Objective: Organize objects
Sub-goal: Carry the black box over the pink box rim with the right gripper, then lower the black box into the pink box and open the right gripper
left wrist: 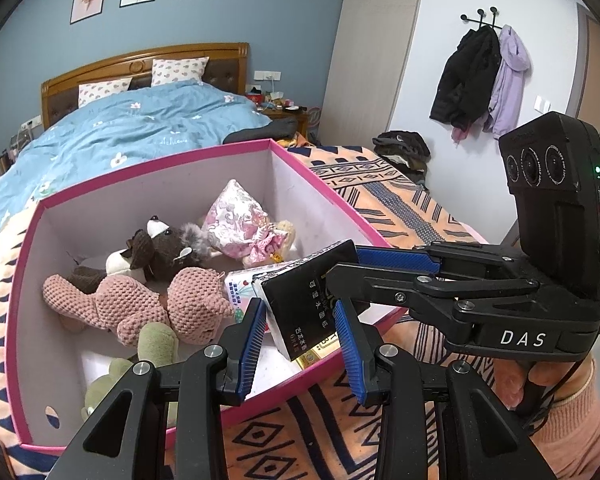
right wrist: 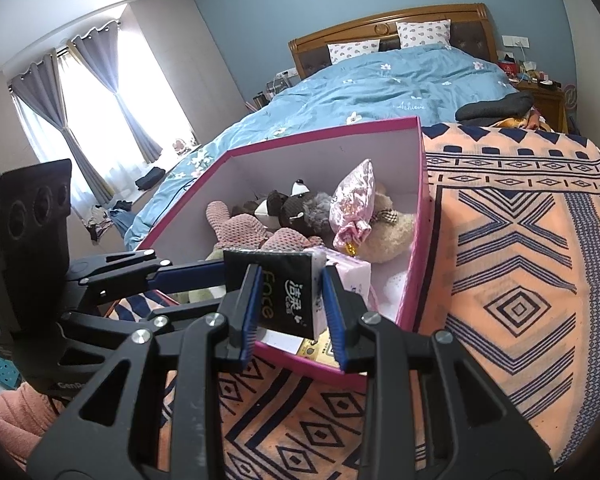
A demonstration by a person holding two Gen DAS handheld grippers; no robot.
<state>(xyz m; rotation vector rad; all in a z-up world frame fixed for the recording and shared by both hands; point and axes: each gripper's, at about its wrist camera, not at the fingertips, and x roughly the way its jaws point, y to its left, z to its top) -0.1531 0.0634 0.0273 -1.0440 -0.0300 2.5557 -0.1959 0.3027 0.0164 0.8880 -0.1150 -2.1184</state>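
Observation:
A black pack of facial tissues (left wrist: 304,296) (right wrist: 284,284) hangs over the near corner of an open pink box (left wrist: 152,168) (right wrist: 320,136). Both grippers are shut on it. My left gripper (left wrist: 300,318) clamps its lower part, and its arm enters the right wrist view from the left (right wrist: 220,268). My right gripper (right wrist: 288,294) pinches the pack's sides and reaches in from the right in the left wrist view (left wrist: 350,266). Inside the box lie a pink knitted plush (left wrist: 140,300), a brown plush (left wrist: 160,248), a pink satin pouch (left wrist: 236,216) (right wrist: 354,200) and a pale tissue pack (right wrist: 352,276).
The box stands on an orange blanket with dark blue patterns (right wrist: 512,240) at the foot of a bed with a blue duvet (left wrist: 140,128). A green plush (left wrist: 152,344) and a gold packet (right wrist: 316,348) lie at the box's near end. Coats (left wrist: 480,80) hang on the wall.

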